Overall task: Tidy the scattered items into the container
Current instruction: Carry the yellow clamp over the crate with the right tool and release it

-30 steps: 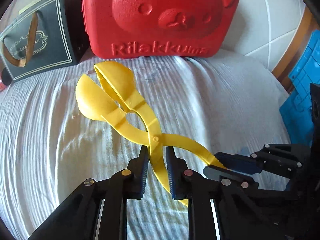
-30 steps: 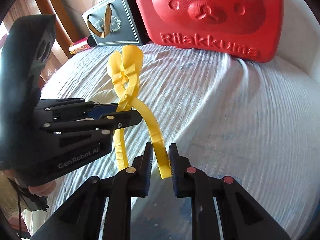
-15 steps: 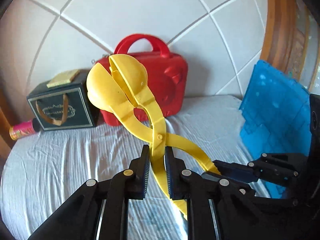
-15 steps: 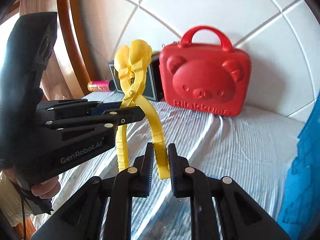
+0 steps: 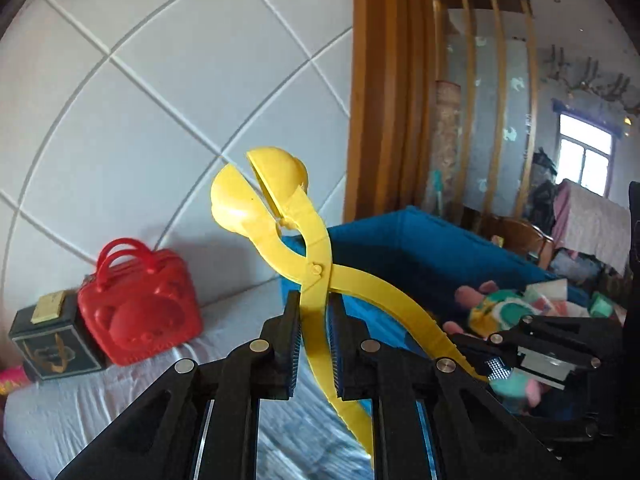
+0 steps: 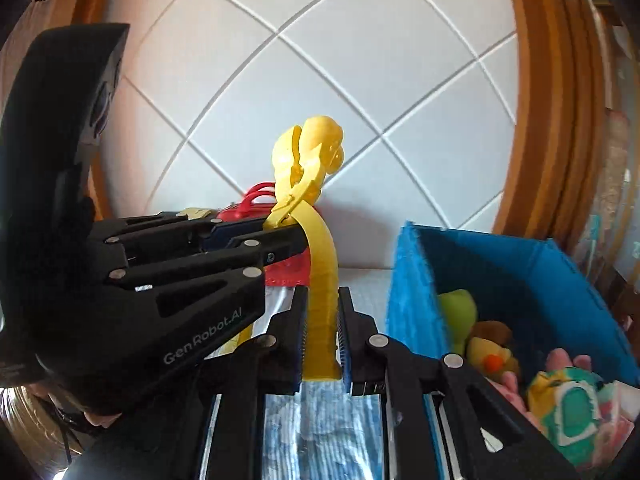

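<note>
Yellow tongs (image 5: 288,236): smooth moulded plastic, faintly glossy. Grippers (image 5: 314,344) at six o'clock: matt black plastic, silvery metal rivets, ribbed blue pads. Blue bin (image 6: 416,292) at four o'clock: rough, fuzzy-edged wall. Inside it, soft plush toys (image 6: 568,404). Red case (image 5: 140,312) at eight o'clock: glossy embossed plastic. Bedsheet (image 5: 80,412): crinkled cloth. Headboard (image 5: 160,100): smooth padded panels. Post (image 5: 388,92) at one o'clock: polished wood.

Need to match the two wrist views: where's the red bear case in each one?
Left wrist: red bear case sits lower left on the bed, beside the dark gift box.
Right wrist: only slivers of it show at centre, behind the yellow snowball maker and the left tongs.
Shared landmark: the blue bin, at right in both.
</note>
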Demonstrator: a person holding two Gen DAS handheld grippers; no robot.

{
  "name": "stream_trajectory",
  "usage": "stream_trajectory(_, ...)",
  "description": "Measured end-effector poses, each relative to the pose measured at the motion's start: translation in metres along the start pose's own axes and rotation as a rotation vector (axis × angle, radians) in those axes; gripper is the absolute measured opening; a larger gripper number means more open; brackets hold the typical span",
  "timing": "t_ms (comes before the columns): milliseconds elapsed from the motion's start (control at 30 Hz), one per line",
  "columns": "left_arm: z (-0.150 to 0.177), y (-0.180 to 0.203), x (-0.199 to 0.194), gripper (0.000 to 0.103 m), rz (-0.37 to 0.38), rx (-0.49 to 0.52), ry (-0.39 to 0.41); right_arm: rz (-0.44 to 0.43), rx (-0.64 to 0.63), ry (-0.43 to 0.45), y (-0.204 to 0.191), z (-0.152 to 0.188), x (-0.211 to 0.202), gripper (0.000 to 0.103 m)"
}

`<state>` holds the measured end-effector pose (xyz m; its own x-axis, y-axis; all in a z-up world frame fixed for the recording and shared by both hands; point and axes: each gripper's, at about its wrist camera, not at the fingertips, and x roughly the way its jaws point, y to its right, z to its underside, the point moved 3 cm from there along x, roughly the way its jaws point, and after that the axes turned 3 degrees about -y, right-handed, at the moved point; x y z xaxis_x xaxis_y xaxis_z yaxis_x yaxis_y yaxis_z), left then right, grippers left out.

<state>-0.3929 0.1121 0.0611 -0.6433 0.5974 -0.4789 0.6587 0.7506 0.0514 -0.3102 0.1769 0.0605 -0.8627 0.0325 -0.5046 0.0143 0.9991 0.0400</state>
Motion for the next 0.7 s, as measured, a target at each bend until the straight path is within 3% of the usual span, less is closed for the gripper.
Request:
stream_trajectory(167, -0.021, 0.107, 0.023, 0.013, 0.108, 0.088, -0.02, 0.09, 0.06, -0.042, 0.081, 0.019, -0.042, 0.014)
stream_trajectory(300, -0.013, 0.161, 0.046, 0.015, 0.13, 0.094, -0.07, 0.07, 0.09, -0.094, 0.132, 0.044, -0.05, 0.014)
stream_trajectory(367, -0.004, 0.181, 0.059, 0.023, 0.106, 0.084, -0.099, 0.049, 0.093, -0.131, 0.155, 0.059, -0.049, 0.014)
stream_trajectory(400, 0.002, 0.188, 0.065, 0.036, 0.09, 0.075, -0.111, 0.04, 0.093, -0.152, 0.167, 0.067, -0.046, 0.014)
stream_trajectory(433, 0.008, 0.195, 0.07, 0.056, 0.074, 0.066, -0.122, 0.032, 0.094, -0.173, 0.178, 0.077, -0.042, 0.014)
stream_trajectory(500, 0.021, 0.205, 0.076, 0.071, 0.014, 0.049, -0.118, 0.013, 0.095, -0.21, 0.201, 0.095, -0.035, 0.014)
stream_trajectory(600, 0.039, 0.217, 0.076, 0.077, -0.051, 0.033, -0.131, -0.006, 0.09, -0.243, 0.223, 0.114, -0.03, 0.015)
stream_trajectory(667, 0.049, 0.223, 0.076, 0.08, -0.095, 0.021, -0.148, -0.015, 0.088, -0.252, 0.23, 0.121, -0.031, 0.025)
stream_trajectory(700, 0.052, 0.224, 0.072, 0.08, -0.129, 0.021, -0.146, -0.025, 0.087, -0.246, 0.231, 0.124, -0.034, 0.036)
